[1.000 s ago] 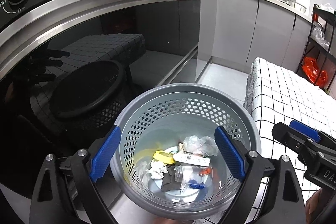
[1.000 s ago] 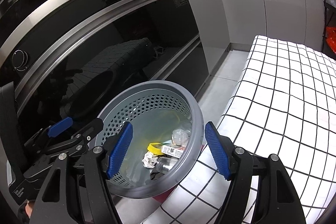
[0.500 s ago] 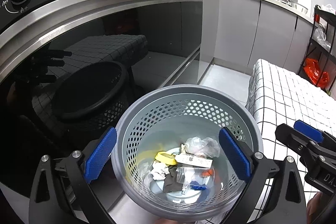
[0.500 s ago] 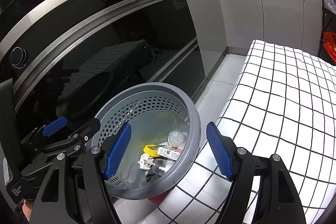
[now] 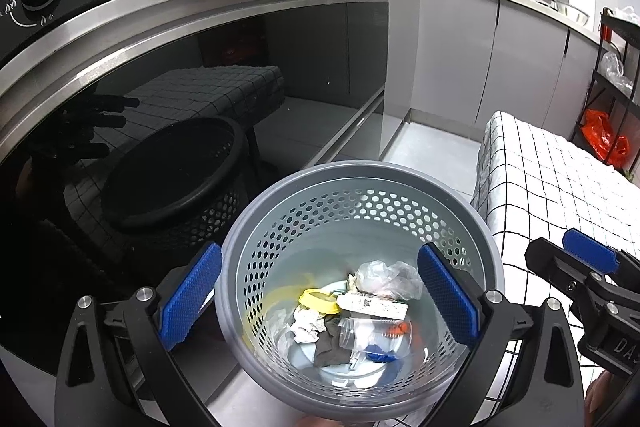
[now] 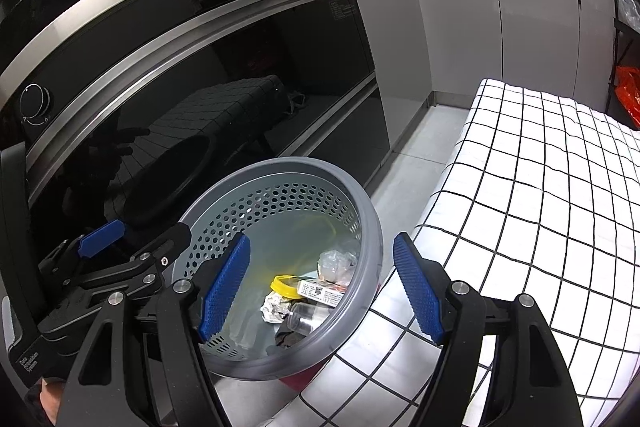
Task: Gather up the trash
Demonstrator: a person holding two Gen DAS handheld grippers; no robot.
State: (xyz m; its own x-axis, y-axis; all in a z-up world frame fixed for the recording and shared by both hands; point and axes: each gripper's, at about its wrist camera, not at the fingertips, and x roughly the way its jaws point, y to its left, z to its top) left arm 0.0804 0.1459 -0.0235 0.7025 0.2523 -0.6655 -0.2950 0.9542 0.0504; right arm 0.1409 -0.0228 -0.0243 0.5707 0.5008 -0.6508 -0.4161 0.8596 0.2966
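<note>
Gaping wide, both the left claw point(image 5: 320, 293) and right claw point(image 6: 322, 291) hold nothing above the bin point(image 5: 256, 267).

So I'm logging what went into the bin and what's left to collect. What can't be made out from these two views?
- What the grey perforated plastic basket stands on: its own body hides it in both views.
- Trash under the clear plastic tube and crumpled white paper: buried, left wrist view.
- Print on the white labelled strip: too small, right wrist view.
- Near end of the black-and-white checked cloth: cut off by the frame edge.

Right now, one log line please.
left gripper: open | right gripper: open | bin: holds trash | both above bin
</note>
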